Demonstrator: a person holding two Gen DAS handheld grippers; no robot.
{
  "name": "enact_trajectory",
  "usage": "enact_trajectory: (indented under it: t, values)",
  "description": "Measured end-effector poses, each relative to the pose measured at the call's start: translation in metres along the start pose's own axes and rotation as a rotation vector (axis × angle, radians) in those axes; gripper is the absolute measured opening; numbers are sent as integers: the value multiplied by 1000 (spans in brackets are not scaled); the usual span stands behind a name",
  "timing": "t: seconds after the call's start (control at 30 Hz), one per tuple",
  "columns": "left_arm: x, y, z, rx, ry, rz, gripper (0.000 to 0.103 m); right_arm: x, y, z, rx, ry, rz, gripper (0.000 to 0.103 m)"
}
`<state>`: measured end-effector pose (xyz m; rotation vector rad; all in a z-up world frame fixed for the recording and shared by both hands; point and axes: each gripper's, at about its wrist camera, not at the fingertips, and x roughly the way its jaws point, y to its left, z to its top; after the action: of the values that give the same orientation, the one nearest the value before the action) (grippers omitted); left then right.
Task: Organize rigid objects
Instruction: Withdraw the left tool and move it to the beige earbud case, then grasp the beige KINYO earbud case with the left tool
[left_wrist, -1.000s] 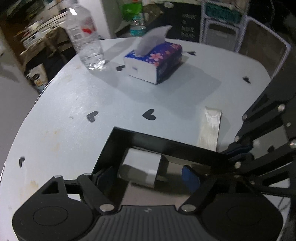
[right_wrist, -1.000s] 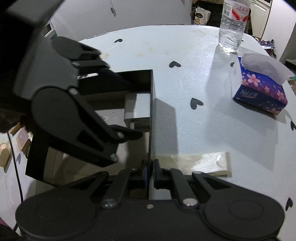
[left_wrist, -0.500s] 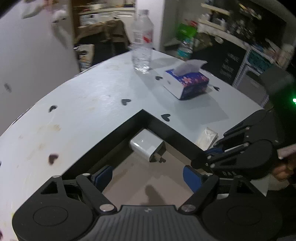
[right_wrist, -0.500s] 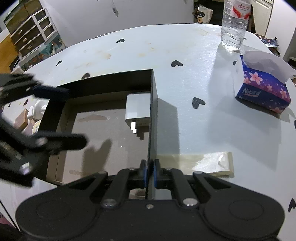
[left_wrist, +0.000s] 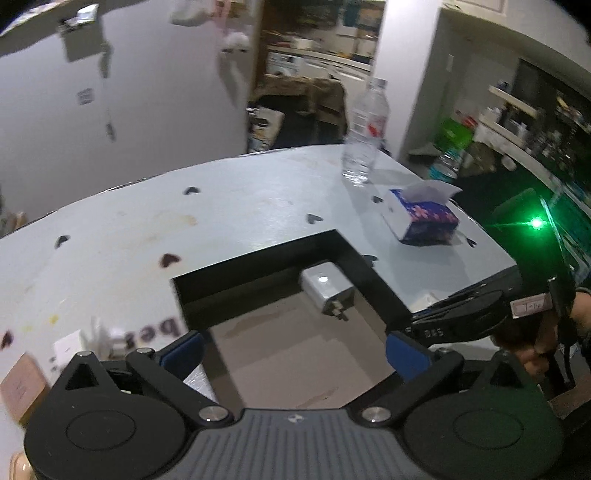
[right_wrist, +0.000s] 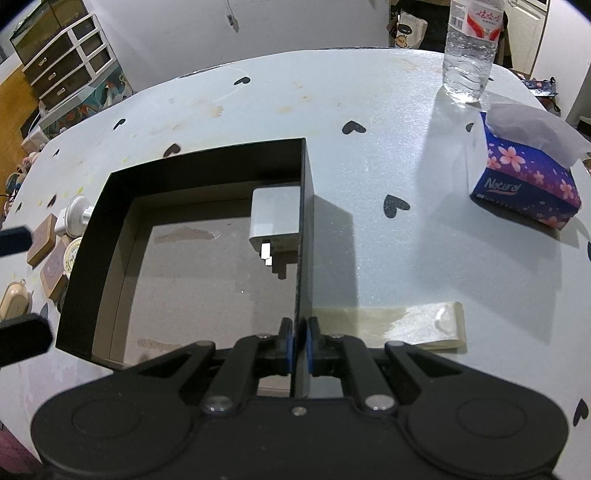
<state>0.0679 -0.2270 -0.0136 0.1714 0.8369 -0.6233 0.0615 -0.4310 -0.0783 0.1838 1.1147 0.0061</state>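
box (right_wrist: 88, 266): black, brown floor | charger (right_wrist: 275, 212): white | table (right_wrist: 388, 155): pale grey, black hearts | tissue pack (right_wrist: 524, 184): purple-blue, pink flowers

I've pulled my left gripper (left_wrist: 293, 349) up and back out of the box (right_wrist: 199, 158), away from the white charger (right_wrist: 275, 218); its jaws hang wide apart above the near edge now

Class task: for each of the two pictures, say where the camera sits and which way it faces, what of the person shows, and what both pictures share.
Left wrist: behind the open left claw, above the box, facing the far wall; right claw and hand show.
Right wrist: behind the right claw, shut on the box wall, looking along it across the table.
Shared: box, charger, tissues, bottle.
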Motion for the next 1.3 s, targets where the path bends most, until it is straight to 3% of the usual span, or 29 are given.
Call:
enact_trajectory:
  t: [0.37,0.83,0.93,0.97,1.03,1.13,1.3]
  values:
    - [-33,48,-38,-178,-77,130,103,0,1,0,-10,-2,-6,8]
    - [-56,178,-104,-373,-35,428,103,0,0,0,-6,-3,-1,8]
    - [-52,198,-112,-399,-11,473,94,0,1,0,-12,-1,-4,8]
    - [-50,204,-114,-408,-7,485,85,0,1,0,-14,0,-4,8]
    - [-45,210,-116,-425,21,491,79,0,1,1,-18,2,-6,8]
    - [-35,211,-115,-398,64,488,59,1,2,1,-21,4,-6,8]
    - [-37,191,-115,-320,60,507,53,1,2,1,-22,5,-6,8]
